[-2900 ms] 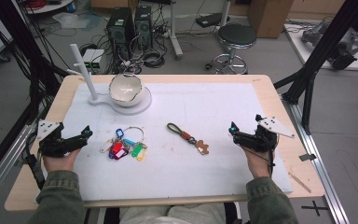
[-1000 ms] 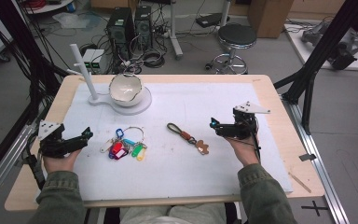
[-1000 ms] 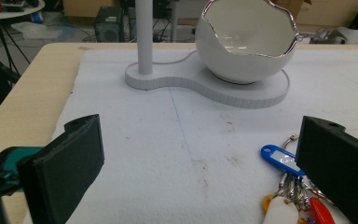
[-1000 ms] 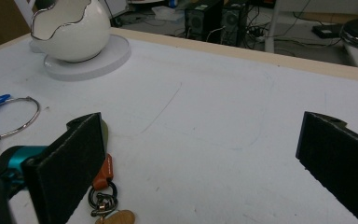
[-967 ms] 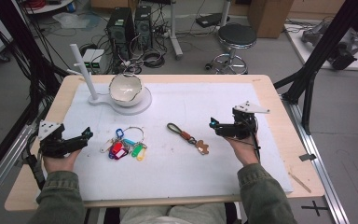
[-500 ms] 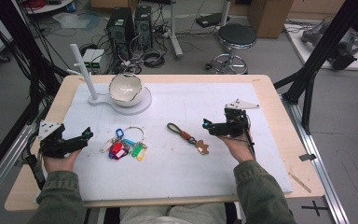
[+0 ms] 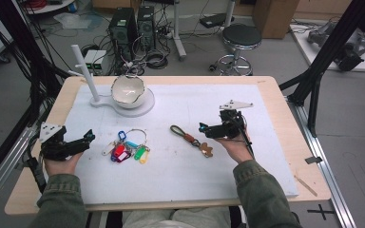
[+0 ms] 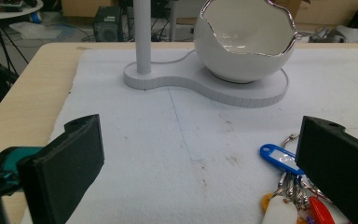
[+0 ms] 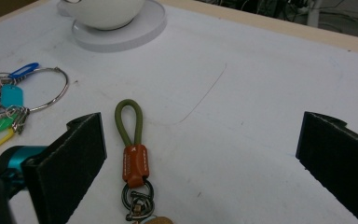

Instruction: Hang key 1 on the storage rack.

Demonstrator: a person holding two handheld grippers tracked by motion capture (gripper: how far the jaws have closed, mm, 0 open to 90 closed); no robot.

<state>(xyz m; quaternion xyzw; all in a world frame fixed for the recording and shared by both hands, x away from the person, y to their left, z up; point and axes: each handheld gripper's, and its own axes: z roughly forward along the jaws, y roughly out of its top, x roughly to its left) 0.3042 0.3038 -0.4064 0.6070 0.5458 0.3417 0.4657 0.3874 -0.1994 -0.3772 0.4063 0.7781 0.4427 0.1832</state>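
Note:
A green cord keychain (image 7: 190, 138) with a brown leather band and a tan charm lies at mid table; it also shows close up (image 9: 131, 140). My right gripper (image 7: 203, 128) is open just to its right, jaws wide, the strap near the left jaw in the right gripper view (image 9: 205, 158). A metal ring of coloured key tags (image 7: 126, 148) lies left of centre. My left gripper (image 7: 88, 137) is open beside it, with the blue tag (image 8: 279, 157) near the right jaw in the left gripper view (image 8: 200, 172).
A white bowl with a jagged rim (image 7: 128, 90) sits on a white stand (image 7: 140, 108) with an upright post (image 7: 86, 72) at the back left. A white mat (image 7: 247, 156) covers the wooden table (image 7: 290, 137). A stool and computer cases stand on the floor behind.
My right gripper has moved left across the mat toward the green keychain. The left gripper has stayed by the key tags.

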